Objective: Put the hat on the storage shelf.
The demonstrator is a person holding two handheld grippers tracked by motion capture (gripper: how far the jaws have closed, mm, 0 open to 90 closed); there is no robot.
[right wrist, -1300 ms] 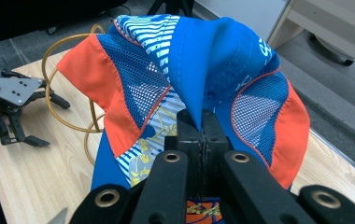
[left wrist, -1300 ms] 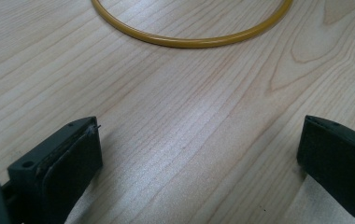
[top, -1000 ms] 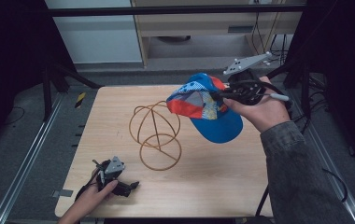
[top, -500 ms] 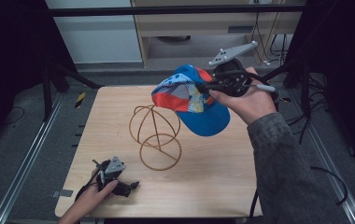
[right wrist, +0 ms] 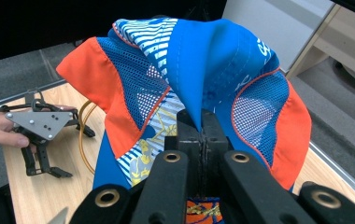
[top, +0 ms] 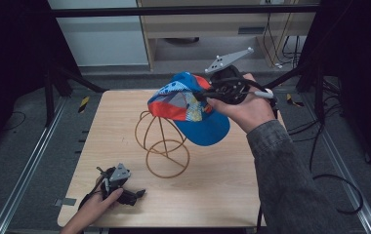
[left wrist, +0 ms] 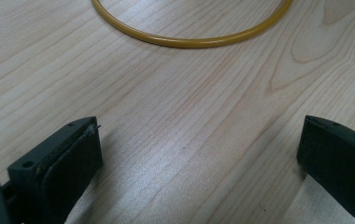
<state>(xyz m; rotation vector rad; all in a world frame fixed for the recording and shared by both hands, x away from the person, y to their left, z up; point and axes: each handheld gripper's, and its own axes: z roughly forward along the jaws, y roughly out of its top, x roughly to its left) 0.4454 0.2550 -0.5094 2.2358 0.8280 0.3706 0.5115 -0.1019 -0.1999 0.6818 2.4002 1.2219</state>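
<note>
Up above the wire stand (top: 161, 146), my right gripper (top: 208, 93) pinches the cap (top: 188, 105); my left gripper (top: 125, 195) rests spread wide apart, nothing between its jaws.

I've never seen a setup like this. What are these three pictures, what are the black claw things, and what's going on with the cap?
A person holds a two-jaw gripper in each hand. One picture looks down from above the wooden table; the other two come from cameras riding on the grippers. The right gripper is shut on a blue and orange cap, holding it in the air above a yellow wire stand. The left gripper rests low over the table, jaws open, holding nothing.
</note>
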